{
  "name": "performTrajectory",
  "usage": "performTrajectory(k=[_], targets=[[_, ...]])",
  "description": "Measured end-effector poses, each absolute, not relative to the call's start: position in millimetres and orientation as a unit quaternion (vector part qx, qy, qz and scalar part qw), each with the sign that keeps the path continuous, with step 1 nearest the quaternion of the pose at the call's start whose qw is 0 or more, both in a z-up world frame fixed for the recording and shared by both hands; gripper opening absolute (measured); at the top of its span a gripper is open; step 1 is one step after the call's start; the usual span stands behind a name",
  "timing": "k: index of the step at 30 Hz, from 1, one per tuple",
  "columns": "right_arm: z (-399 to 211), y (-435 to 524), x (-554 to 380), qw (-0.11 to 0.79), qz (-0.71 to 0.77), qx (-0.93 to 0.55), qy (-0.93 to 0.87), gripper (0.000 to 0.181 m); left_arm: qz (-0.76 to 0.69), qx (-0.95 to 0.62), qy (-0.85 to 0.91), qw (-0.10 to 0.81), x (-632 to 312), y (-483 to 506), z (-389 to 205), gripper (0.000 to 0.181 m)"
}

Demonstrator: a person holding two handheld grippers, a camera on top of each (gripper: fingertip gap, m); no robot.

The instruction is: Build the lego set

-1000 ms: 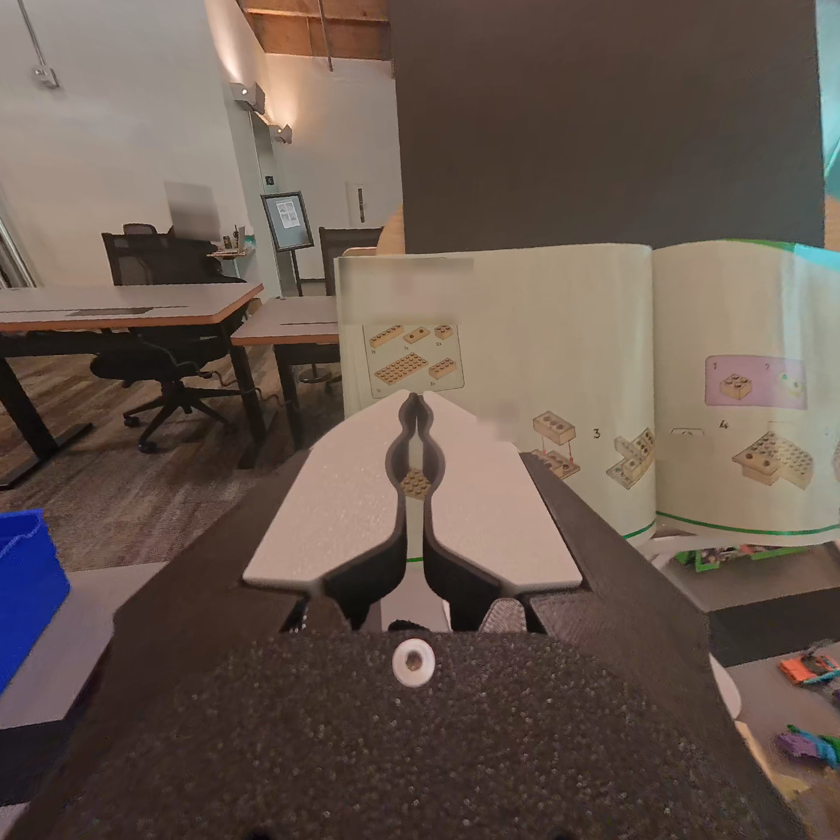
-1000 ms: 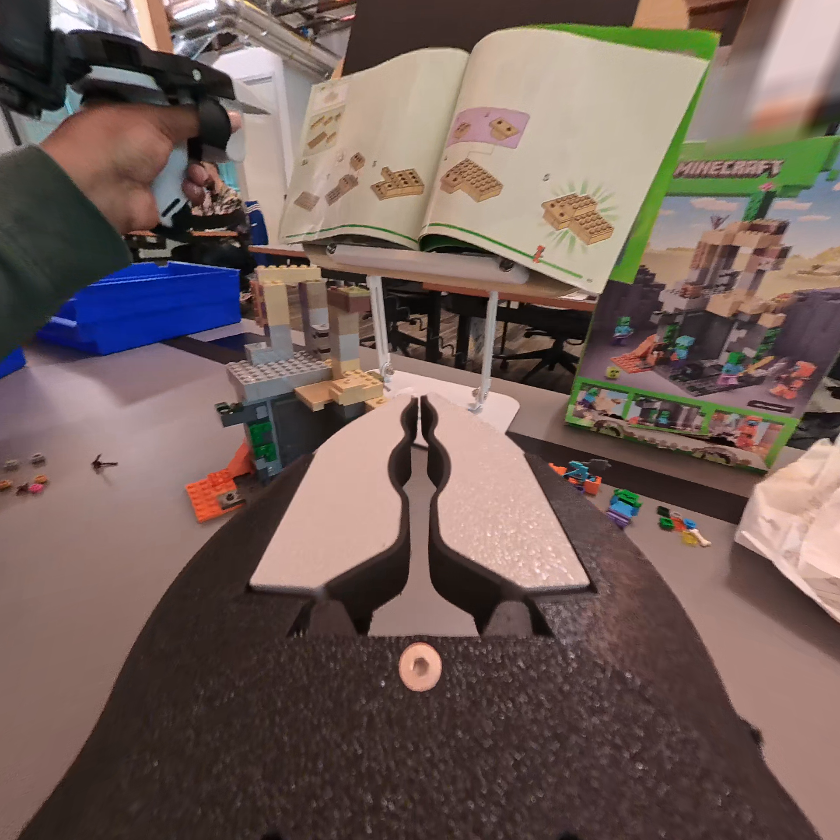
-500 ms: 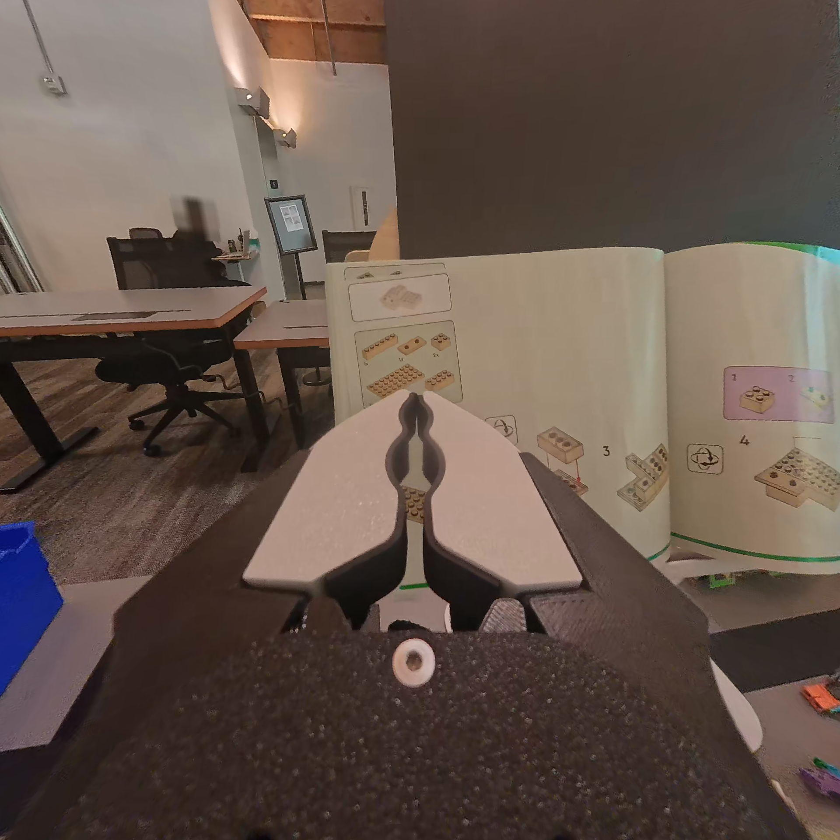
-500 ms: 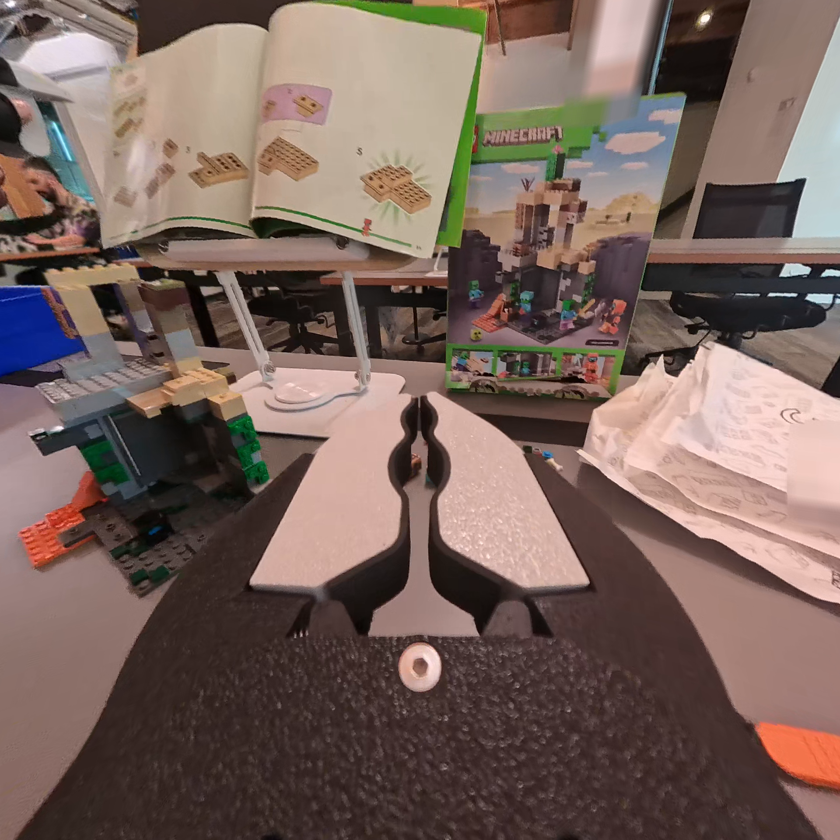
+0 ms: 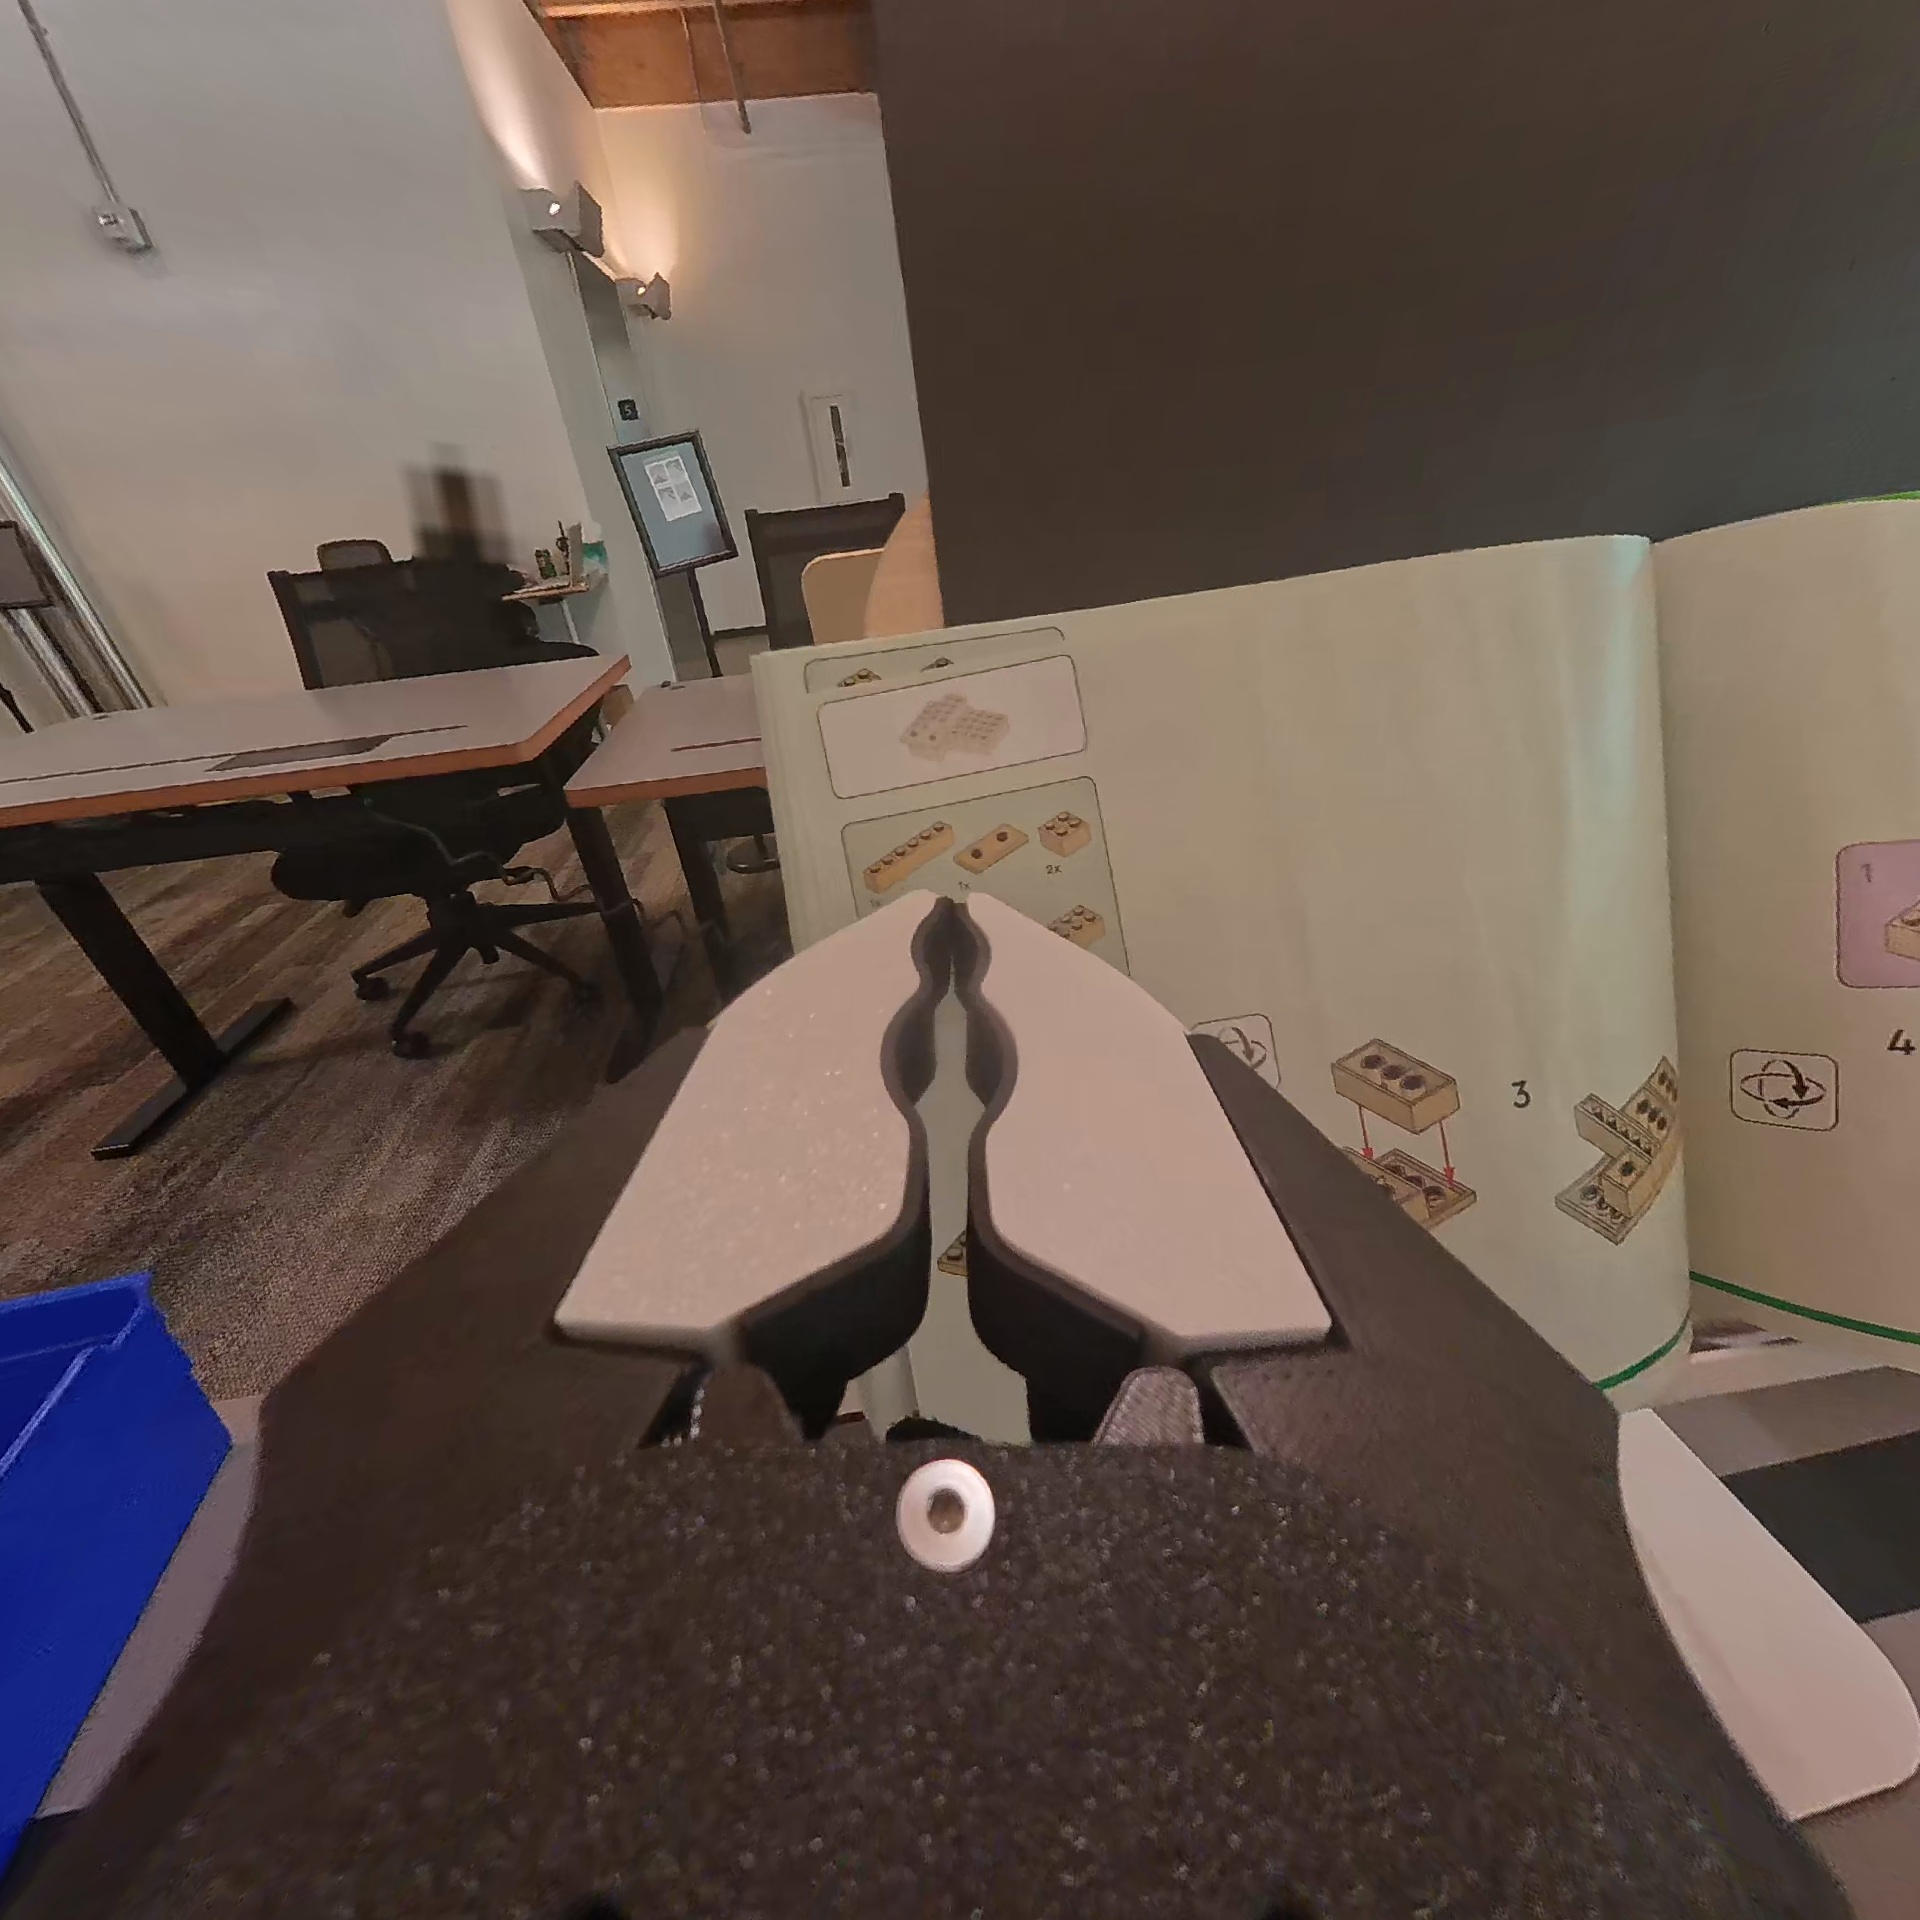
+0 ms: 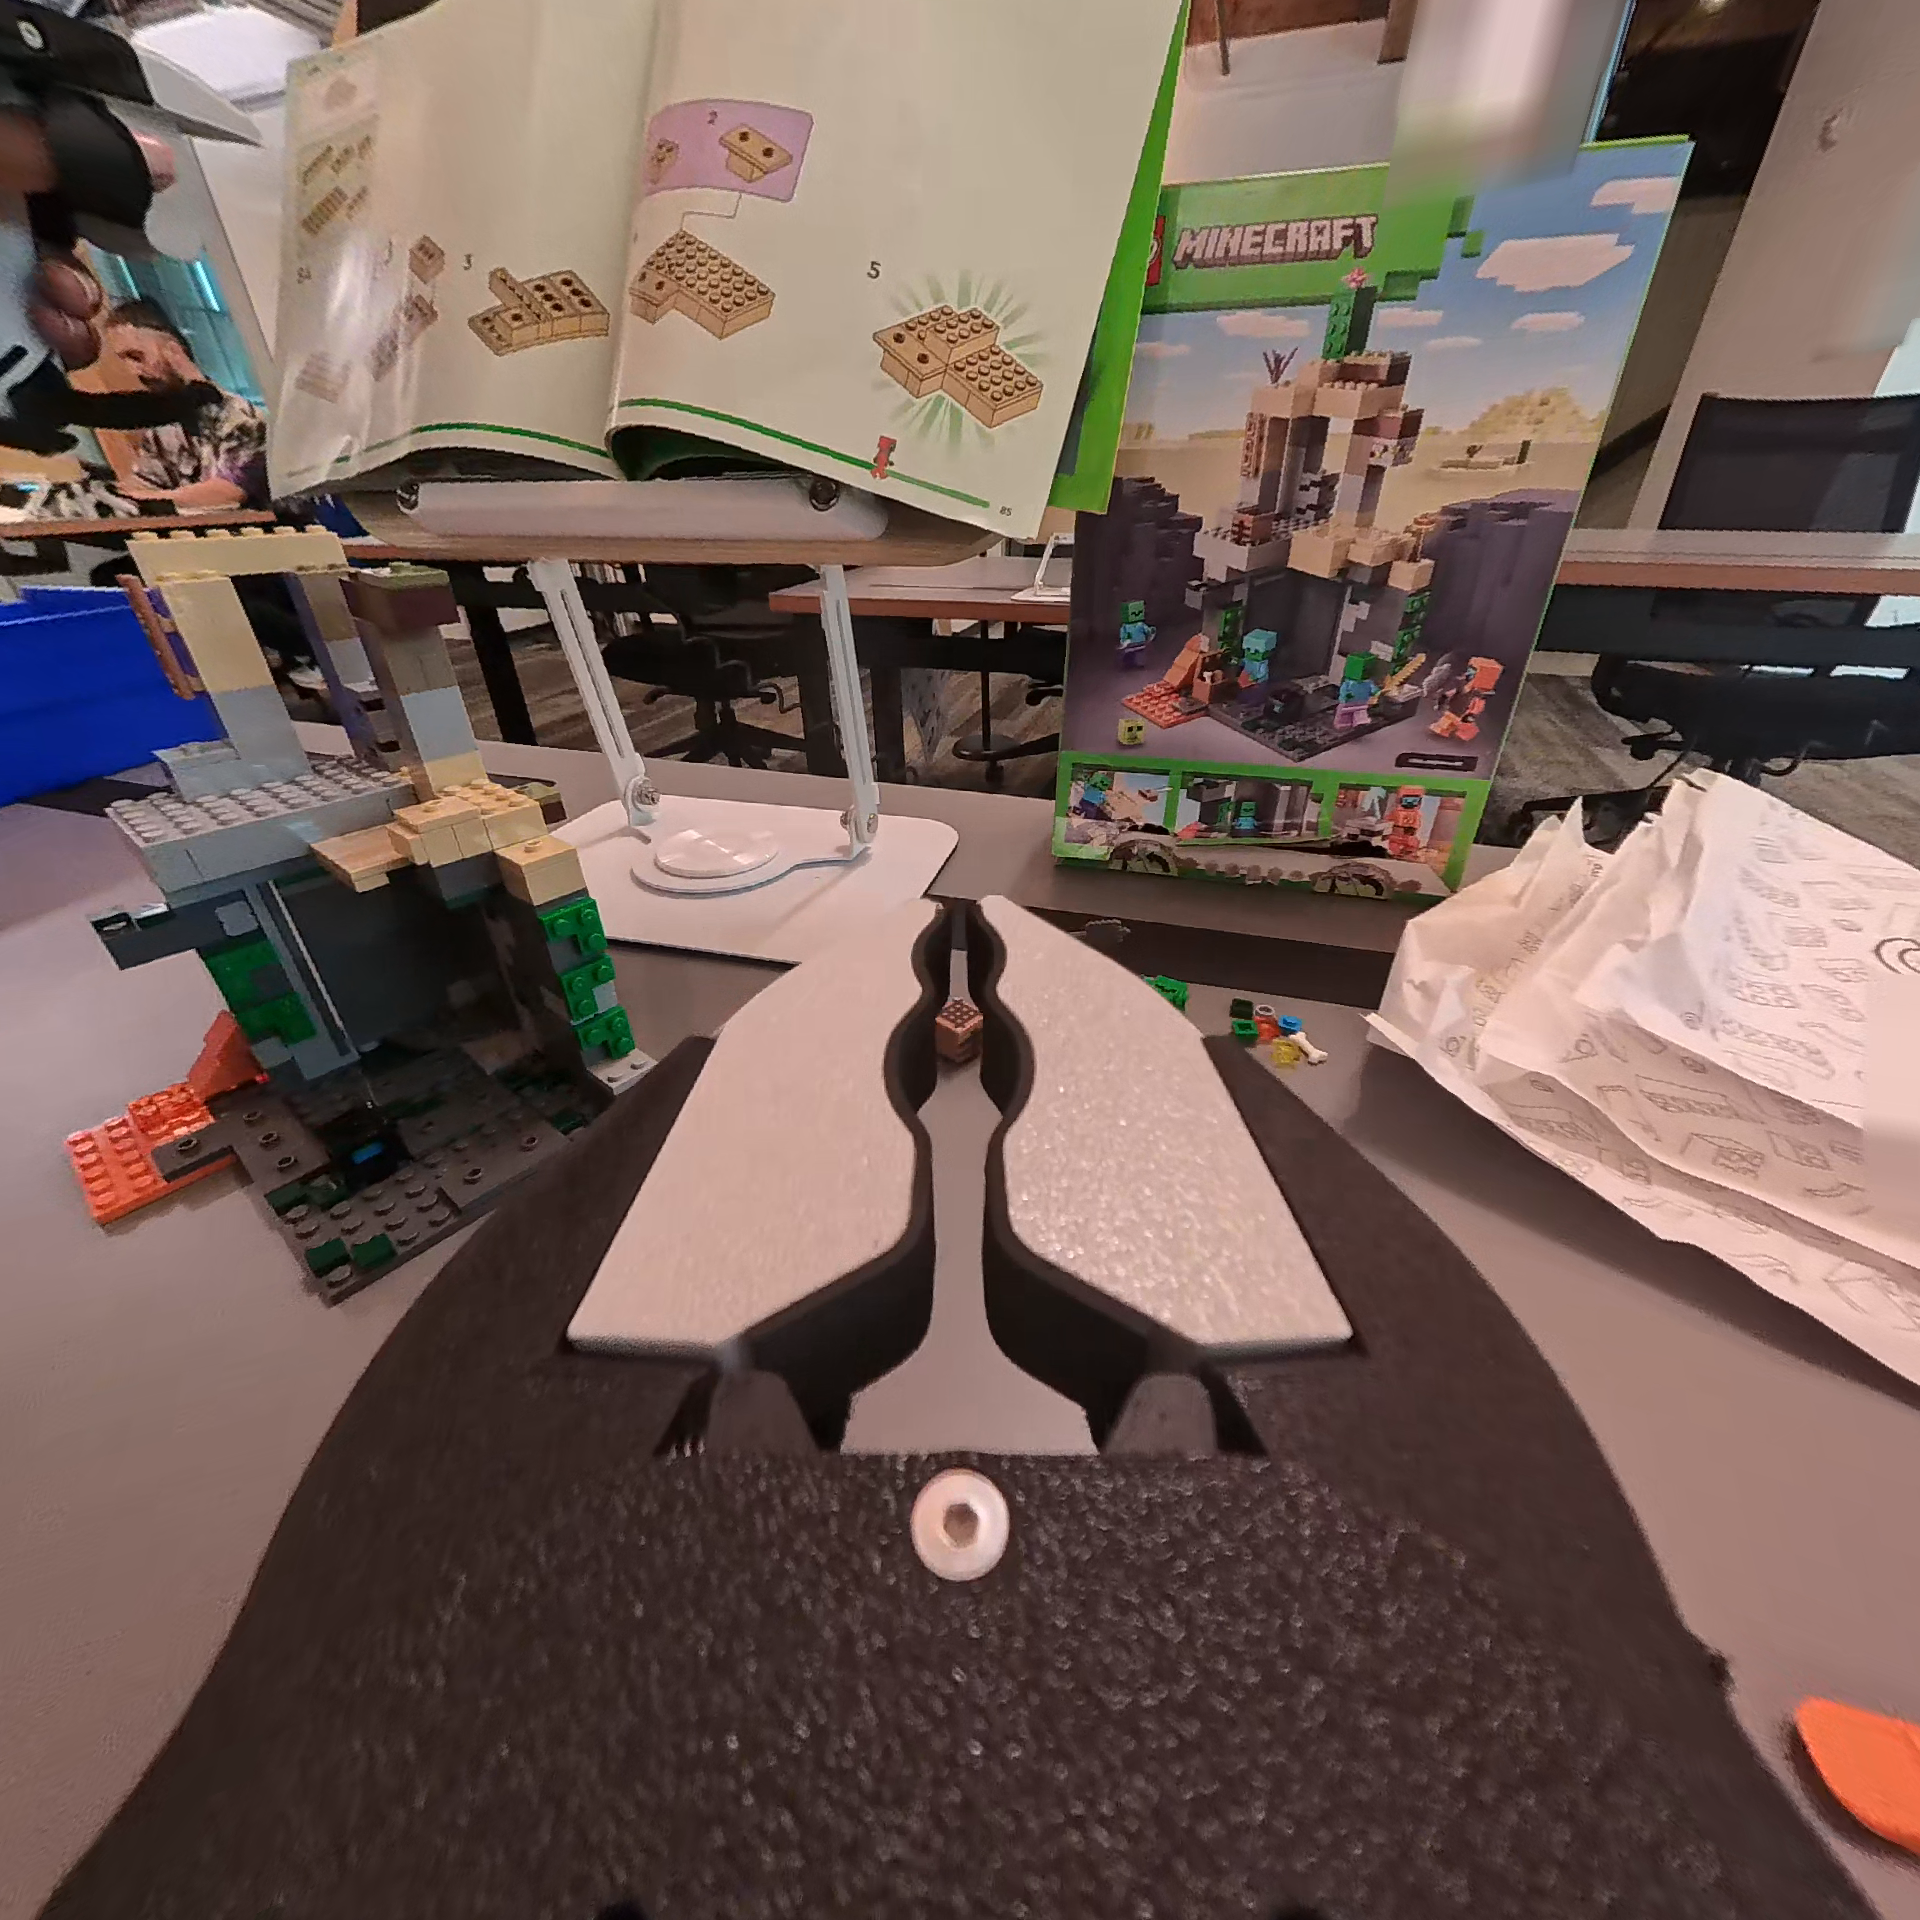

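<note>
My left gripper [image 5: 951,909] is shut and empty, held up close in front of the open instruction booklet [image 5: 1351,831] on its stand. My right gripper [image 6: 961,909] is shut and empty, low over the grey table [image 6: 156,1403]. The partly built lego model [image 6: 343,935], grey, tan and green on a dark base with an orange plate, stands to its left. A small brown brick [image 6: 956,1034] lies on the table beyond it and shows through the gap between its fingers. Several tiny loose pieces [image 6: 1268,1039] lie to the right of the tips.
The booklet [image 6: 675,260] sits on a white stand [image 6: 727,862]. The set's green box [image 6: 1320,520] stands at the back right. Crumpled paper bags [image 6: 1662,1039] lie right, an orange piece [image 6: 1860,1777] near right. A blue bin [image 5: 83,1507] is left. A hand holds the left gripper [image 6: 104,104]. My hands' fingertips stand some 45 cm from each other.
The right gripper has swung right, from facing the model to facing the box, and come closer to the table. The left gripper has moved closer to the booklet. Both stay shut.
</note>
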State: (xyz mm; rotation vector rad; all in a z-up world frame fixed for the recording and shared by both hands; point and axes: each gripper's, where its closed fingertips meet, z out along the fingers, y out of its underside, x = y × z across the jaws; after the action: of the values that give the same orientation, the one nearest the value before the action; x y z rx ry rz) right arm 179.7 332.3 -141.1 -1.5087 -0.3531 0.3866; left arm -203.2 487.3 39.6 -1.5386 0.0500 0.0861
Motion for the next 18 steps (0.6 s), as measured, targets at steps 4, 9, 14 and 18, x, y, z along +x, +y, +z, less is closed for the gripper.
performTrajectory(k=[4,9,14,18], targets=[[-142,332,178,0.695,0.175,-0.678,-0.163,0.002,0.037,-0.697,0.035,0.715,-193,486,34,0.0],[-143,331,176,0.693,0.176,-0.679,-0.168,0.003,0.036,-0.696,0.044,0.716,-184,486,32,0.0],[-143,331,174,0.693,0.175,-0.678,-0.171,0.003,0.035,-0.692,0.047,0.72,-180,487,34,0.0],[-144,331,174,0.692,0.176,-0.679,-0.173,0.003,0.026,-0.691,0.048,0.721,-177,489,35,0.0]])
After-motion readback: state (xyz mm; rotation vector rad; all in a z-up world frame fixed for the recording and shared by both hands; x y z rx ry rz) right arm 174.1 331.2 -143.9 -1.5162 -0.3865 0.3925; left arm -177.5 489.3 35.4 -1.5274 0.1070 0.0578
